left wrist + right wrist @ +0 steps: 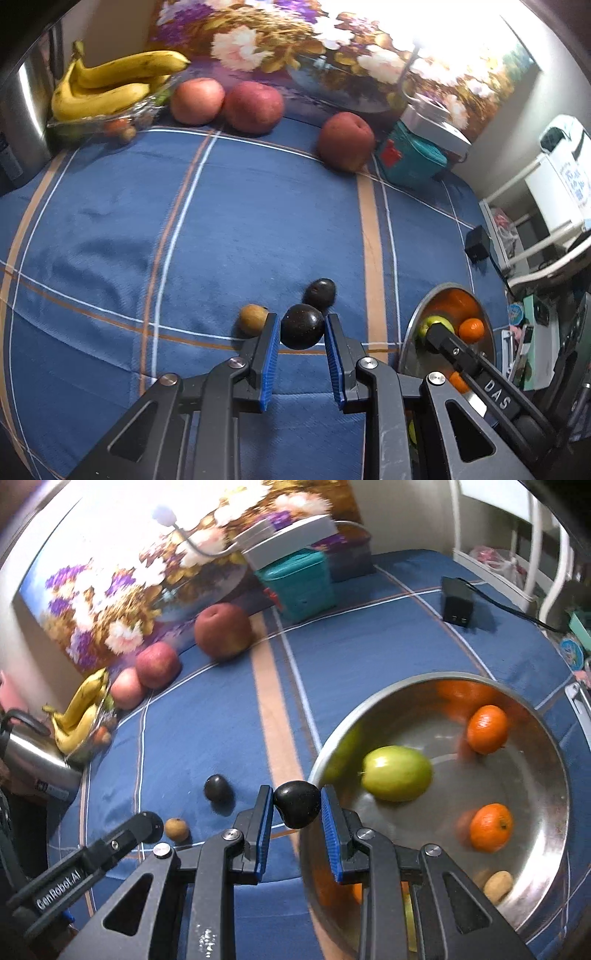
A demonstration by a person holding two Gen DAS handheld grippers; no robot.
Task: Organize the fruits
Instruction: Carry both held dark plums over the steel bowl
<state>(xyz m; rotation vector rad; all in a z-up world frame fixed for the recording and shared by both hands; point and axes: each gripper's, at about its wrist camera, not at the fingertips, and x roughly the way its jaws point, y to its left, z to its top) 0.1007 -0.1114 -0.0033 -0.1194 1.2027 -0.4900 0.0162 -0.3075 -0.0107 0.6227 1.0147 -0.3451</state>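
Note:
In the left wrist view my left gripper [300, 326] is closed around a dark round plum [302, 326], held just above the blue cloth. A second dark plum [320, 293] and a small brown fruit [253, 319] lie beside it. In the right wrist view my right gripper [297, 805] is shut on another dark plum [297, 804] at the near rim of the steel bowl [554, 760]. The bowl holds a green apple [397, 773], two oranges [487, 729] and a small brown fruit [498, 886].
Three red apples [253, 107] and a banana bunch [110, 85] on a clear tray sit at the far side by a flower picture. A teal box [412, 158], a black adapter [477, 243] and a steel kettle [33, 760] stand around the edges.

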